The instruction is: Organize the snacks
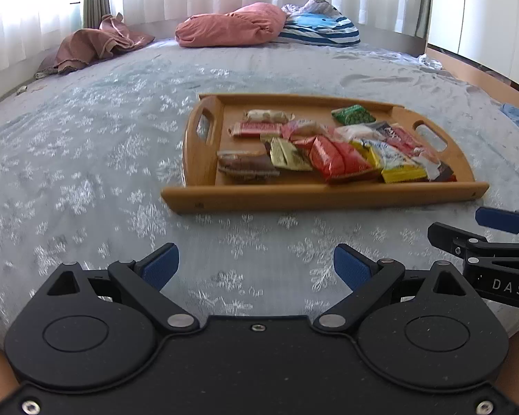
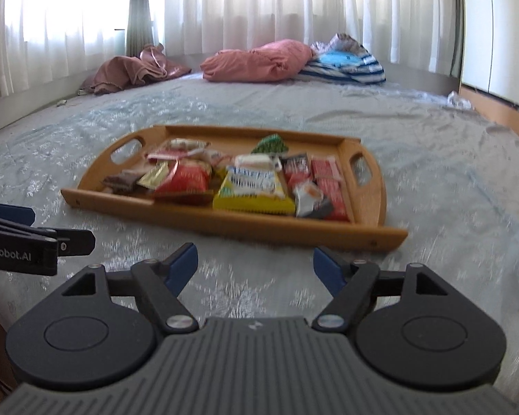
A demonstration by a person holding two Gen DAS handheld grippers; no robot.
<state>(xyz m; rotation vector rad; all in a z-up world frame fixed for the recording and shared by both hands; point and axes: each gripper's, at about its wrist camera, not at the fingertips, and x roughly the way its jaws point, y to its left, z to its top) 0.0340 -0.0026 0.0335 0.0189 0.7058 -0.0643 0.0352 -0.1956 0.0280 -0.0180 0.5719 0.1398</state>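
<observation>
Left wrist view: snack-filled wooden tray ahead of wide-spread, empty left gripper and right gripper.

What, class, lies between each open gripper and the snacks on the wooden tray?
Only bare bedspread and the tray's near rim. The left gripper and right gripper are both open and short of the tray. The snacks sit behind that low rim, so reaching them means going over it.
</observation>
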